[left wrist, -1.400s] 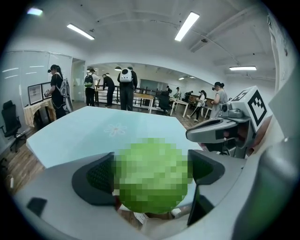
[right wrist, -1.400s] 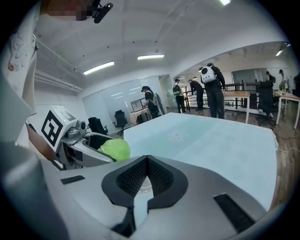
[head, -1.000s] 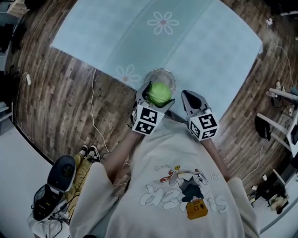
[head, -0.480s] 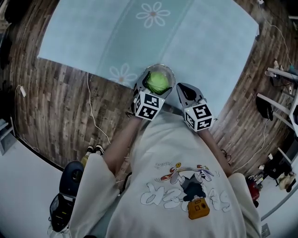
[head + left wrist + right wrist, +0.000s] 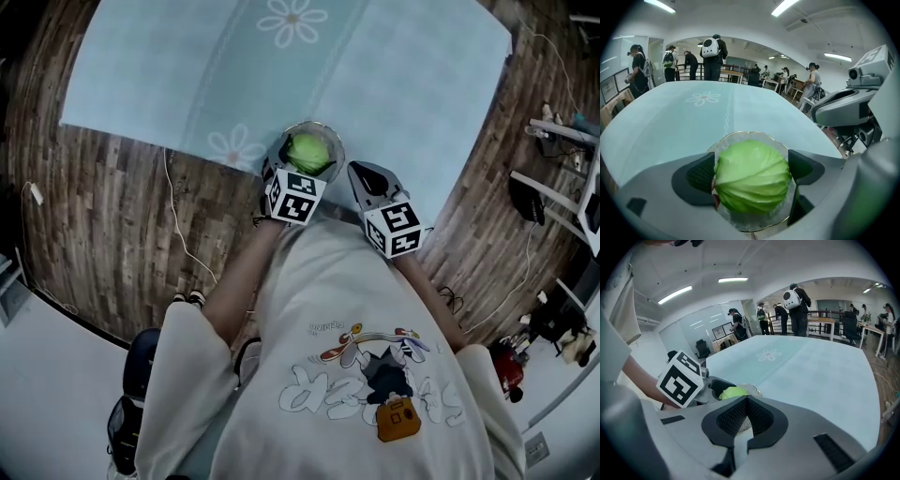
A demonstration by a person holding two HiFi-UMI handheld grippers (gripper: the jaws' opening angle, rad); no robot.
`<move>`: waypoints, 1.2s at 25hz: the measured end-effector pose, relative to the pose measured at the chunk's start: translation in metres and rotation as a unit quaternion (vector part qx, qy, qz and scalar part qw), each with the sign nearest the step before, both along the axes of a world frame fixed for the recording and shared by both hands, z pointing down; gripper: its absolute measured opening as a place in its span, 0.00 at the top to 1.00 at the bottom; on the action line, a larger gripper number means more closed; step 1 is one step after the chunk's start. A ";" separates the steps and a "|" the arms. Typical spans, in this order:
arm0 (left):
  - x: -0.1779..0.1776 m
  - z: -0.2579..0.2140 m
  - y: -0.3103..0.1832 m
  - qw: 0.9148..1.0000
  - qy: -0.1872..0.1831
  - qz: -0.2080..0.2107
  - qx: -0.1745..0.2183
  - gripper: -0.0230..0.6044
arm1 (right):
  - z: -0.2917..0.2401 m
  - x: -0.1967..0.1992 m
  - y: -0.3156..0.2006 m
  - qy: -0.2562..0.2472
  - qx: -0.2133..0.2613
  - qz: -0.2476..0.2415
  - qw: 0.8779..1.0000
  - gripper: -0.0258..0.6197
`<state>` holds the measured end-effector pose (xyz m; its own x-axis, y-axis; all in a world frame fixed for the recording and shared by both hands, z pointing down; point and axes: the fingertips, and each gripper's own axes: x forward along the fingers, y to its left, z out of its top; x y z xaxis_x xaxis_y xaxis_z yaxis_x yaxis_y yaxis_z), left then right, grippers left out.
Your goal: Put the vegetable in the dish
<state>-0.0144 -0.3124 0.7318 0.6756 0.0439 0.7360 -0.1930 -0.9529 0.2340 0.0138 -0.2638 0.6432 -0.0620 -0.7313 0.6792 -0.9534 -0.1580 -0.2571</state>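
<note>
Cabbage is pinched between my left gripper's jaws, directly over the glass dish at the table's near edge, so I judge release comes next. My right gripper hangs just beside it, jaws pressed together and empty, clear of the drop. The shirt print is too warped to read.

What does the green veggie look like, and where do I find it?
Start at the big pale blue table with white daisies. At its near edge sits a clear glass dish with a wavy rim. The cabbage is the round, leafy green ball held there between the jaws of the left tool, the only green thing around.
</note>
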 end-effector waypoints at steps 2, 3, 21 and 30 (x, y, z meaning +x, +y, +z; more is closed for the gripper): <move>0.003 -0.007 -0.004 1.000 0.015 -0.015 0.006 0.19 | -0.001 0.001 0.002 0.000 -0.001 0.000 1.000 0.93; 0.006 -0.014 -0.005 0.999 0.026 -0.021 0.005 0.19 | -0.001 0.001 0.002 0.000 -0.001 -0.001 1.000 0.93; 0.008 -0.108 0.030 0.992 0.088 -0.078 0.047 0.58 | -0.025 0.023 0.037 -0.005 0.049 -0.051 0.997 0.93; -0.004 -0.131 0.101 0.988 0.062 -0.121 0.076 0.92 | -0.058 0.029 0.085 -0.011 0.114 -0.085 0.990 0.93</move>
<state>-0.0187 -0.2116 0.6013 0.7384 -0.2334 0.6326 -0.3973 -0.9086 0.1285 0.0433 -0.1791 0.5848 -0.2090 -0.8431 0.4955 -0.9553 0.0676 -0.2878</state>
